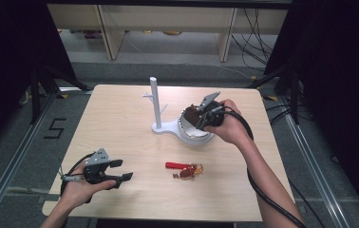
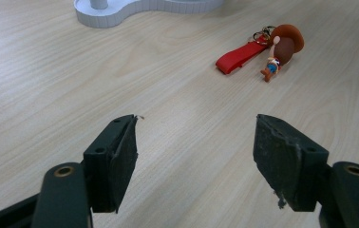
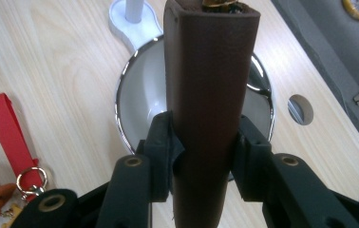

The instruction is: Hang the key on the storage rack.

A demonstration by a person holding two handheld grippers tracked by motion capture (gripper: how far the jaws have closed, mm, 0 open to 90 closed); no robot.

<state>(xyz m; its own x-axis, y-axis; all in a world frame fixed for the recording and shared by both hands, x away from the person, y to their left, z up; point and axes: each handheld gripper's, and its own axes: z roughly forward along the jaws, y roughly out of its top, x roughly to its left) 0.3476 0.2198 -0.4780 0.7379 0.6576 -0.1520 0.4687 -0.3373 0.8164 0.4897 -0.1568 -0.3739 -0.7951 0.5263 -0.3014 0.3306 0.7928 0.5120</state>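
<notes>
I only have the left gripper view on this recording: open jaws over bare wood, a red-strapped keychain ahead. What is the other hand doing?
Observer: The right gripper is shut on a brown leather case, held above a round white tray.
Operator: Is that tray part of the white base at the top of my picture?
Observer: Yes; in the high view the base carries an upright white post with short pegs.
Operator: Where does my gripper sit on the table?
Observer: The left gripper is near the table's front left, the keychain to its right, apart from it.
</notes>
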